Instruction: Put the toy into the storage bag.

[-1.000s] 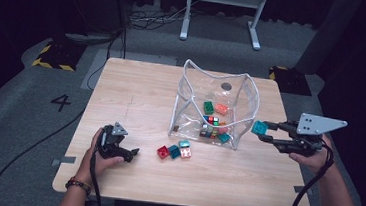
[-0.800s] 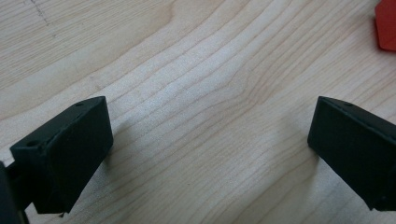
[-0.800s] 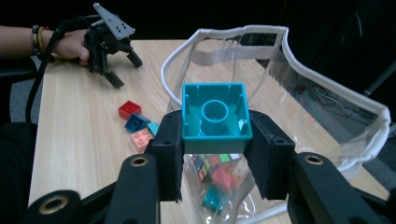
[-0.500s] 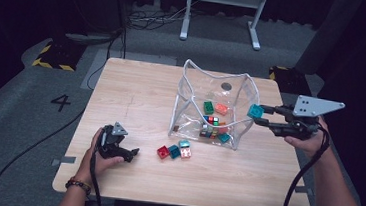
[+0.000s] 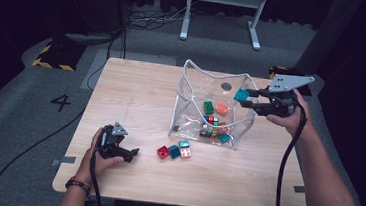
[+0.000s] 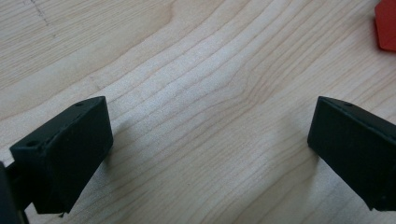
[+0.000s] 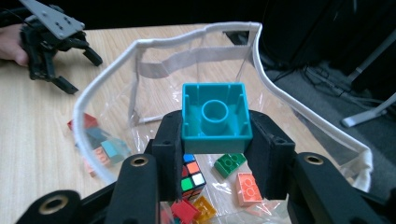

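Observation:
A teal brick point(image 7: 215, 118) is pinched between the jaws of my right gripper point(image 5: 245, 98), which holds it above the right rim of a clear plastic bag point(image 5: 195, 79). In the high view the teal brick point(image 5: 242, 94) hangs over the bag's open mouth. Inside the bag lie a green brick point(image 5: 208, 106), an orange brick point(image 5: 221, 108), a small puzzle cube point(image 7: 190, 176) and several more bricks. My left gripper point(image 5: 130, 154) rests on the table at the front left, jaws wide apart over bare wood, holding nothing.
Red point(image 5: 163, 152), teal point(image 5: 174, 151) and pink point(image 5: 185, 151) bricks lie together on the wooden table point(image 5: 137, 89) in front of the bag. A corner of the red brick point(image 6: 386, 25) shows in the left gripper view. Dark floor with cables surrounds the table.
My right gripper has carried the teal brick up and leftward, from beside the bag's right wall to above its rim. The left gripper has stayed put.

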`<action>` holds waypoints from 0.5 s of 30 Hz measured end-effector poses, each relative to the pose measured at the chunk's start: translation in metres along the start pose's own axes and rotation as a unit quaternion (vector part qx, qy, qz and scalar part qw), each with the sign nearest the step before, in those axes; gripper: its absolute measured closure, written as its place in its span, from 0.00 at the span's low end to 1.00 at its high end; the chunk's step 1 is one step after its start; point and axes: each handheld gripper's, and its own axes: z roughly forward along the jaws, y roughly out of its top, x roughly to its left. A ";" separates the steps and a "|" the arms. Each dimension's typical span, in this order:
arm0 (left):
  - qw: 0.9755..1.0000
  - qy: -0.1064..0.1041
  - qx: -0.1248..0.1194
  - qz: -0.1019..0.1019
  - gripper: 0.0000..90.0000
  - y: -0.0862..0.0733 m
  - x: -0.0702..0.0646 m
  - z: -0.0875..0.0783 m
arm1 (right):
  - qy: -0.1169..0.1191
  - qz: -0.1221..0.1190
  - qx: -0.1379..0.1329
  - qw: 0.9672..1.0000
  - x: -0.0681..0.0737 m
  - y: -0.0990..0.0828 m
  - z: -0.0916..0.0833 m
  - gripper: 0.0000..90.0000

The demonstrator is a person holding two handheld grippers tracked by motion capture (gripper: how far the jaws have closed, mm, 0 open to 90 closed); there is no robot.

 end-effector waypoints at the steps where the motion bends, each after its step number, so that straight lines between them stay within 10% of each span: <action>1: 1.000 0.000 0.000 0.000 0.00 0.000 0.000 0.000 | 0.003 0.005 0.005 1.000 -0.002 0.001 0.005 0.66; 15: 1.000 -0.001 0.002 -0.004 0.00 0.000 0.000 0.000 | 0.013 -0.011 0.125 0.992 -0.025 0.007 0.058 0.66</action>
